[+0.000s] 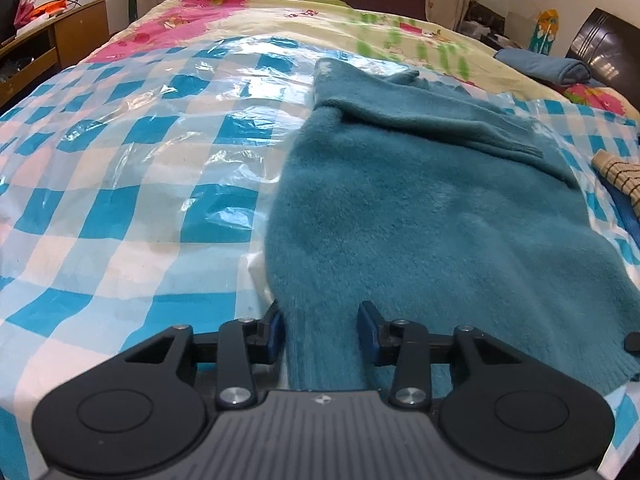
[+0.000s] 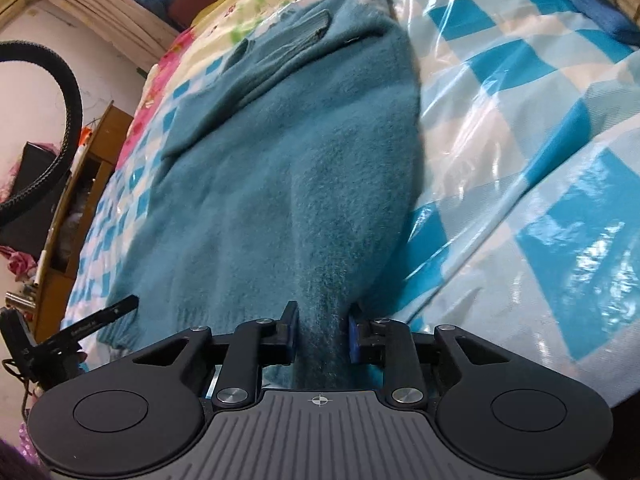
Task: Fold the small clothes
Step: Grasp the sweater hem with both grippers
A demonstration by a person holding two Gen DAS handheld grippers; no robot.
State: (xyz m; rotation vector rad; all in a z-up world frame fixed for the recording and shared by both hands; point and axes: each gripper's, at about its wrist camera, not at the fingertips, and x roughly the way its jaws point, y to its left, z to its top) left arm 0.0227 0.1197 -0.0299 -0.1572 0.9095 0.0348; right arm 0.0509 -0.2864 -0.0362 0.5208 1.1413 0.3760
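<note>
Bed [image 1: 120, 184]: covered by a blue-and-white checked plastic sheet.
Sweater [image 1: 420, 208]: teal, fuzzy, lying flat on the sheet; no label readable.
Left gripper [image 1: 322, 330]: jaws pinching the sweater's bunched hem.
Right gripper [image 2: 320, 330]: jaws narrowly clamped on the hem.

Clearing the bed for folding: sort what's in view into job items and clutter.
Job:
- teal sweater
- left gripper, closed on its hem
- right gripper, closed on its hem

Lying about:
- folded blue cloth
- striped tan cloth
- wooden desk
- checked plastic sheet
</note>
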